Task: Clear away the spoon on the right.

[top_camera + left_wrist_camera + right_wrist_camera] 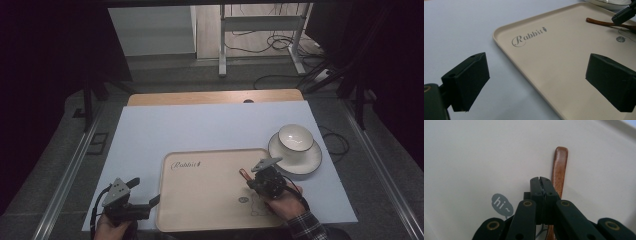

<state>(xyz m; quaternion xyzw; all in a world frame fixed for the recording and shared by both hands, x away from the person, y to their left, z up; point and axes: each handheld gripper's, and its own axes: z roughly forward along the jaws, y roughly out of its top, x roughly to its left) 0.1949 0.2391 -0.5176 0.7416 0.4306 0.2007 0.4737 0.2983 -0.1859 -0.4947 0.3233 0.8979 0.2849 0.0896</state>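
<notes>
Down on the beige tray (210, 200), the right claw (541, 180) has its jaws pressed fully together, with nothing between them; the brown wooden spoon (559, 167) lies just beside them, at their one o'clock, flat on the tray. The left claw (536, 82) gapes wide and empty over the tray's near-left edge. At the tray's two o'clock a white bowl (295, 137) sits on a plate (305, 160).

Glossy wooden spoon handle (559, 167) — smooth matt plastic tray (200, 200).
</notes>
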